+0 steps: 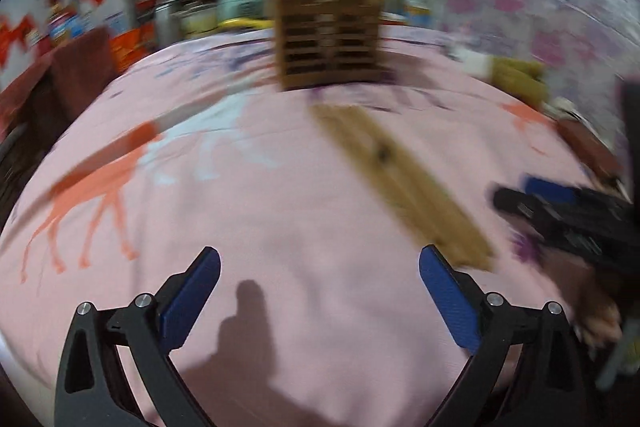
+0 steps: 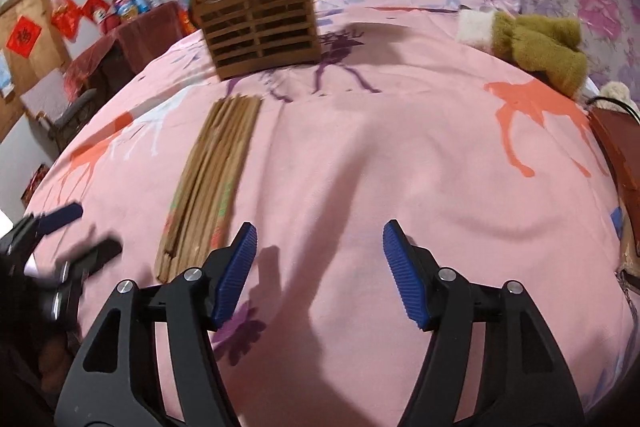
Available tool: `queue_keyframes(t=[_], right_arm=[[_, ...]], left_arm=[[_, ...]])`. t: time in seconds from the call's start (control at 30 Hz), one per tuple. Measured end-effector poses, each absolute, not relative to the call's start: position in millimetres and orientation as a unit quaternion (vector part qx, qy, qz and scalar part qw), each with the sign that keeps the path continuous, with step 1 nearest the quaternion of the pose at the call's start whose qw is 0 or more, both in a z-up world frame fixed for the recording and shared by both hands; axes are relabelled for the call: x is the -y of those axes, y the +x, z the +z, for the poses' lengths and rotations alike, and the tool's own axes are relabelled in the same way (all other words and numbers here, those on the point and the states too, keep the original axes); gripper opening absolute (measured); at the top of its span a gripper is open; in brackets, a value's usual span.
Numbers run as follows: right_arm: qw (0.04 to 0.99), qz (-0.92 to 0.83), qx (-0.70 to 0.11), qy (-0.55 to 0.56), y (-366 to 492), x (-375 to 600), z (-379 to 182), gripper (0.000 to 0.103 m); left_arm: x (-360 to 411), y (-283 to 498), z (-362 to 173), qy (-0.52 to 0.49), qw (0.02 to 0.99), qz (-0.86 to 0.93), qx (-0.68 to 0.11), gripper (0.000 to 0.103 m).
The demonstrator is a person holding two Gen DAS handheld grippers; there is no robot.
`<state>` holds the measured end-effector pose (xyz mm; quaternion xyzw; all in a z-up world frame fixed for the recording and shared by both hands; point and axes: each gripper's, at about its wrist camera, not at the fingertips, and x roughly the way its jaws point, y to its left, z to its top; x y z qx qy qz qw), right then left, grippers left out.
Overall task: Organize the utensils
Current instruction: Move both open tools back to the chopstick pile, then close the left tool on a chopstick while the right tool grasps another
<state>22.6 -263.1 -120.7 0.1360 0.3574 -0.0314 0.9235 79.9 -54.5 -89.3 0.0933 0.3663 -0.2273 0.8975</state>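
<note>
Holding the left gripper (image 1: 320, 277) with jaws wide and empty, we see blurred chopsticks (image 1: 396, 183) centre-right, below the wooden holder (image 1: 326, 39). Our right gripper (image 2: 319, 253) gapes empty too; chopsticks (image 2: 212, 171) lie left of centre on pink cloth (image 2: 400, 167).

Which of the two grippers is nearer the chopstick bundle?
The right gripper: its left finger lies right beside the chopsticks on the pink cloth; the left gripper is farther off.
</note>
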Motion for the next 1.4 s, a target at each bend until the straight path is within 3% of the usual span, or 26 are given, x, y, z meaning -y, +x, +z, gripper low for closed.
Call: queue_keyframes(t=[0.23, 0.53, 1.2, 1.27, 1.33, 1.4], right_arm=[[0.917, -0.042, -0.356, 0.173, 25.3, 276.7, -120.9, 0.065], [0.920, -0.038, -0.354, 0.162, 23.7, 273.8, -120.3, 0.065], [0.927, -0.019, -0.348, 0.137, 19.3, 260.1, -117.7, 0.065], [0.928, -0.018, -0.347, 0.134, 19.0, 258.9, -117.5, 0.064], [0.929, -0.018, -0.345, 0.131, 18.7, 258.2, -117.1, 0.064], [0.930, -0.018, -0.344, 0.131, 18.4, 257.8, -116.8, 0.064]], left_arm=[[91.7, 68.3, -105.8, 0.165, 0.876, -0.266, -0.368, 0.099], [19.1, 108.1, -95.9, 0.061, 0.906, -0.142, -0.394, 0.098], [21.9, 102.7, -88.0, 0.058, 0.914, -0.153, -0.372, 0.098], [34.6, 99.3, -89.7, 0.077, 0.911, -0.170, -0.369, 0.090], [44.6, 101.7, -95.6, 0.087, 0.904, -0.180, -0.379, 0.067], [48.2, 108.0, -100.8, 0.084, 0.899, -0.185, -0.387, 0.054]])
